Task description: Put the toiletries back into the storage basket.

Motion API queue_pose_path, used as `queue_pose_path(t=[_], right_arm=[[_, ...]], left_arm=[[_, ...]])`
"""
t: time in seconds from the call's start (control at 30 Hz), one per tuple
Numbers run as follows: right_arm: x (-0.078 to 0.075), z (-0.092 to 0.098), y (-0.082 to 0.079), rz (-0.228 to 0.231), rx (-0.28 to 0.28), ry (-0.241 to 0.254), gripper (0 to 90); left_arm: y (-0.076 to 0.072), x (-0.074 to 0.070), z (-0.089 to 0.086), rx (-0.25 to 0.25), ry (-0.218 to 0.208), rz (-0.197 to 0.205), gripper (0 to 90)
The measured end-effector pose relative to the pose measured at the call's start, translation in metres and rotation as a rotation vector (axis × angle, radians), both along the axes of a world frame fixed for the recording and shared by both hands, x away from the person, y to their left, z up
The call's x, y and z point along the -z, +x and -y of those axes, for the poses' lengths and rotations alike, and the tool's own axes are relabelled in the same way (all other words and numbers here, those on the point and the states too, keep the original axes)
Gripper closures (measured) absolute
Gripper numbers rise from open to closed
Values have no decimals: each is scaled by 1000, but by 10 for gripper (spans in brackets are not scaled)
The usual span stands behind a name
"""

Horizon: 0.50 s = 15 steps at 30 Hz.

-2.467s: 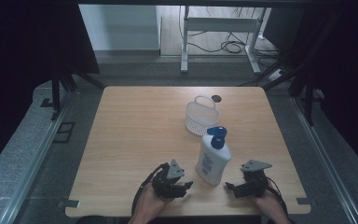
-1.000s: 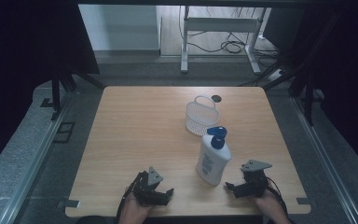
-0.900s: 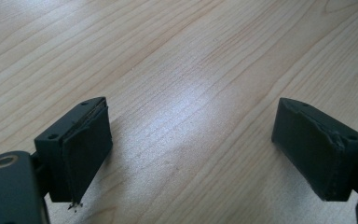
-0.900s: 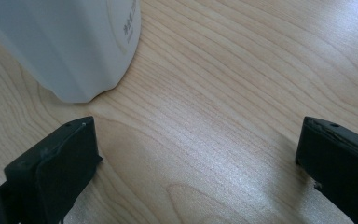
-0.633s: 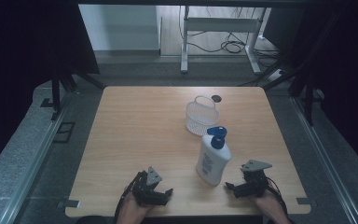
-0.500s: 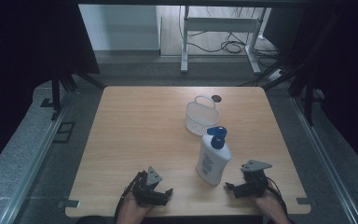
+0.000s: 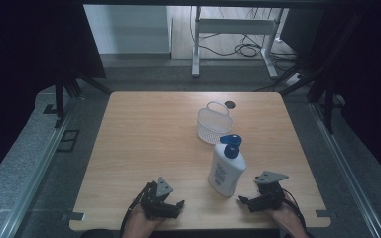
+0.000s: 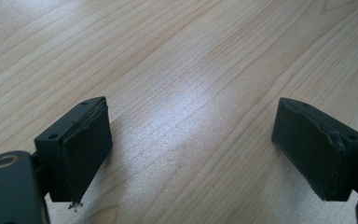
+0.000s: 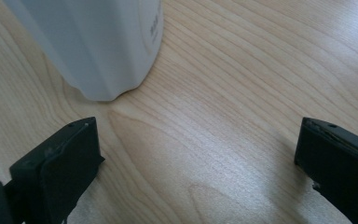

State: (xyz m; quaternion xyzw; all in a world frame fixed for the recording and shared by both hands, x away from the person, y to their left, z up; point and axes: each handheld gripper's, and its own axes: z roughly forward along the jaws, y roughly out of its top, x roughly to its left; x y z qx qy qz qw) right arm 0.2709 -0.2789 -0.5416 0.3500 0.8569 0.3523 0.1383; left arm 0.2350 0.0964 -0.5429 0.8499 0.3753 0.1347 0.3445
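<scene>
White plastic with a blue pump head marks the bottle (image 7: 226, 168), which stands upright on the pale wooden desk (image 7: 144, 134), near its front edge and just in front of the white mesh basket (image 7: 215, 124), apart from it. The step in hand is judged to be a grasp of the bottle by the right gripper (image 7: 244, 201), which lies just beside the bottle's base, released, with nothing between its widely parted jaws. In the right gripper view the bottle's rounded base (image 9: 98, 51) sits ahead and off to the left jaw's side, so the gripper would best be swung toward it until the body is centred in the gap. The body should be taken low and square, since a tall pump bottle is likely to tip if nudged near the top. The right hand (image 7: 287, 220) rests low at the desk's front edge, its gripper pointing leftward at the bottle. The left gripper (image 7: 171, 206), likewise released and empty, is held low over bare wood, well left of the bottle.
</scene>
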Motion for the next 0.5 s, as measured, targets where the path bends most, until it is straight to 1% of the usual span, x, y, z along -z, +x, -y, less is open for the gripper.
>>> queue_pose_path(t=[0.17, 0.37, 0.5], right_arm=[[-2, 0, -2, 0, -6, 6, 16], [-3, -2, -4, -5, -25, -22, 16], [-5, -4, -6, 2, -36, -34, 16]], left_arm=[[0, 0, 0, 0, -1, 1, 114], [0, 0, 0, 0, -1, 1, 114], [0, 0, 0, 0, -1, 1, 114]])
